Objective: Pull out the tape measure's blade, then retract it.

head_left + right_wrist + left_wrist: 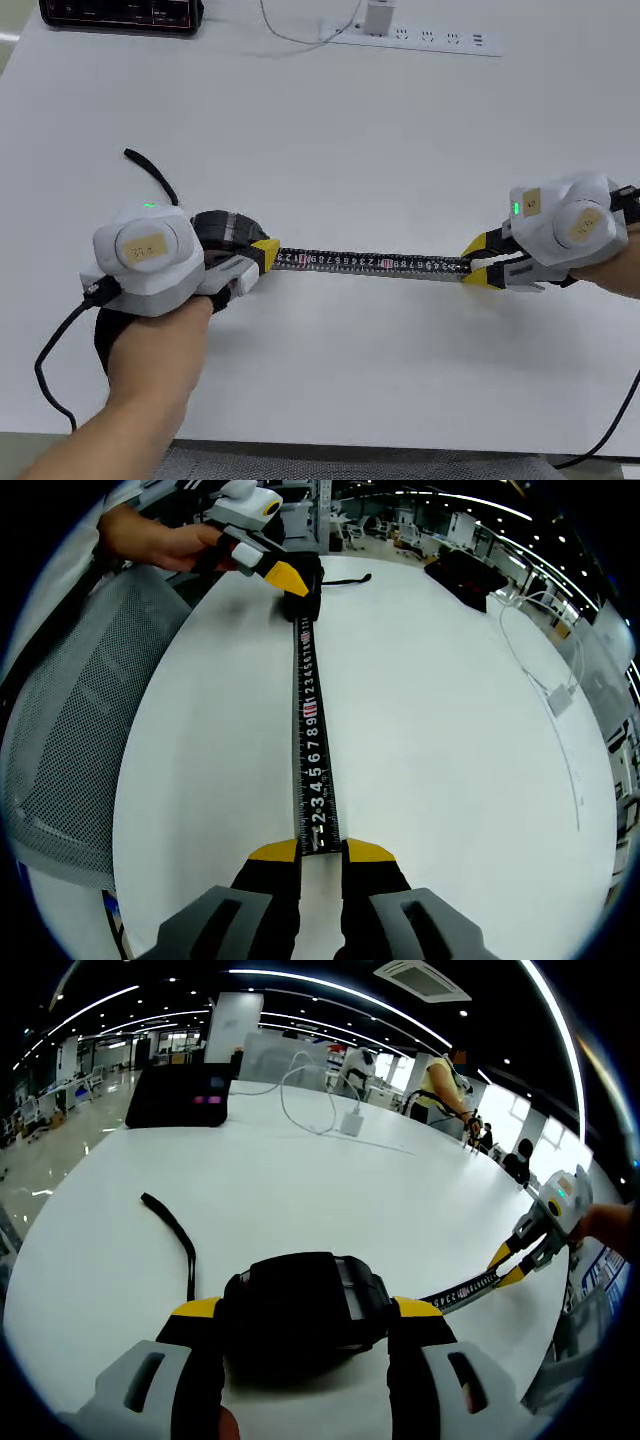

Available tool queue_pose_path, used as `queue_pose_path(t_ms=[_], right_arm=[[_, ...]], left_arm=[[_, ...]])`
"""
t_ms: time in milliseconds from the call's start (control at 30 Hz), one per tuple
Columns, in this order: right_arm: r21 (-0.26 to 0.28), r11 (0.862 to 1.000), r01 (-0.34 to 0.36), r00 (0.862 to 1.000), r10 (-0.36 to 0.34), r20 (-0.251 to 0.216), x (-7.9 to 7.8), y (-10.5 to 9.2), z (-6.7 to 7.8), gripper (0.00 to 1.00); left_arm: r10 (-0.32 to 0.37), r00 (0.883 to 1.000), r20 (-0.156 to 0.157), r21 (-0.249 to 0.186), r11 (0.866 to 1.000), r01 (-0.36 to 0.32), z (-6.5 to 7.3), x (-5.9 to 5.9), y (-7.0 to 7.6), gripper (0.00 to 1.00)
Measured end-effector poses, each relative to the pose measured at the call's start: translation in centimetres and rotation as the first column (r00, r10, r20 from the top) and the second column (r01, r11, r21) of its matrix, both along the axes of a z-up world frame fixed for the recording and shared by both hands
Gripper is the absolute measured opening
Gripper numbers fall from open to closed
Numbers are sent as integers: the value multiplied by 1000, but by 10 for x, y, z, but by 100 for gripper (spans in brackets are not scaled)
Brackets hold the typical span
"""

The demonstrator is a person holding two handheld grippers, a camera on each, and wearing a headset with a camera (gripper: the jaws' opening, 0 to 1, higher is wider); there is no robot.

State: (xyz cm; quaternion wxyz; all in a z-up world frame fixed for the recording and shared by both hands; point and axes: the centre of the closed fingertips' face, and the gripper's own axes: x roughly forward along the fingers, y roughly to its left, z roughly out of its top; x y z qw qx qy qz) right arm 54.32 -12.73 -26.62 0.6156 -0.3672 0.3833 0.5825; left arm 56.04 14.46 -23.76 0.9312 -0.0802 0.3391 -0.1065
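Left gripper (pixel 250 262) jaws clamped the tape measure case (pixel 225 230), low over the table (pixel 380 130). Right gripper (pixel 482 263) jaws pinched the blade (pixel 370 263) end, probably at the hook. For a clean retract: hold the case steady, keep the blade level, and feed the end in slowly.

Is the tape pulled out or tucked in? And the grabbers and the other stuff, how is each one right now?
Case, held by left gripper.
Blade, pulled out, stretched straight from case to right gripper.
Left gripper, shut on case.
Right gripper, shut on blade's tip.
Strap, lying loose.
Power strip, one plug in.
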Motion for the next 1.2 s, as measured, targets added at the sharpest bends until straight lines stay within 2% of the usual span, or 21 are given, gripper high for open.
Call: queue_pose_path(t_ms=[433, 667, 1200], right_arm=[[-6, 1000, -5, 1000, 5, -1, 1, 0, 0, 10], [-14, 1000, -8, 1000, 8, 0, 1, 0, 1, 10], [-17, 1000, -12, 1000, 12, 5, 3, 2, 1, 10]], left_arm=[[-18, 1000, -6, 14, 1000, 18, 0, 0, 1, 60], [-24, 999, -23, 27, 999, 24, -1, -1, 1, 58], [-25, 999, -30, 16, 1000, 25, -1, -1, 1, 58]])
